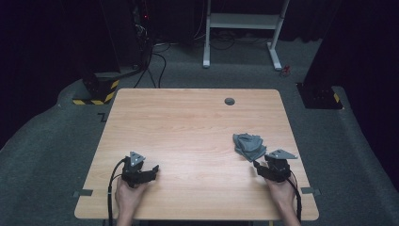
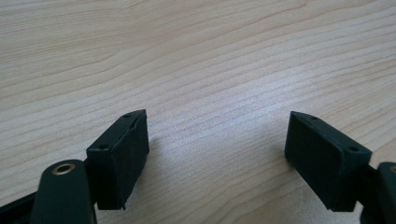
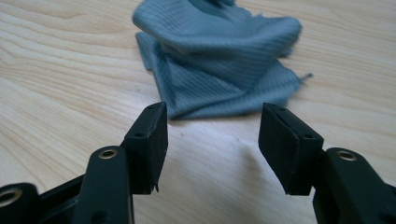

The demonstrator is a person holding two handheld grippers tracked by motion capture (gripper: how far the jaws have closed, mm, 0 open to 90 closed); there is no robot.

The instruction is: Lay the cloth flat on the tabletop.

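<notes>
A light wooden bench [image 1: 188, 132] carries a crumpled grey cloth [image 1: 248, 145], which serves as the landmark here. The cloth lies toward the bench's right side, bunched into loose folds. Just in front of the cloth, on the person's side, the right tongs [image 1: 257, 165] sit low over the wood, held in the right hand [image 1: 281, 190]. In the right gripper view their two black jaws stand wide apart with bare wood between them, the cloth [image 3: 219, 60] close ahead but untouched. Well to the left of the cloth, the left tongs [image 1: 155, 168], held in the left hand [image 1: 127, 190], rest near the bench's front edge, also spread open over bare wood. Beyond the cloth, a small dark round cap [image 1: 229, 101] sits near the far edge.
</notes>
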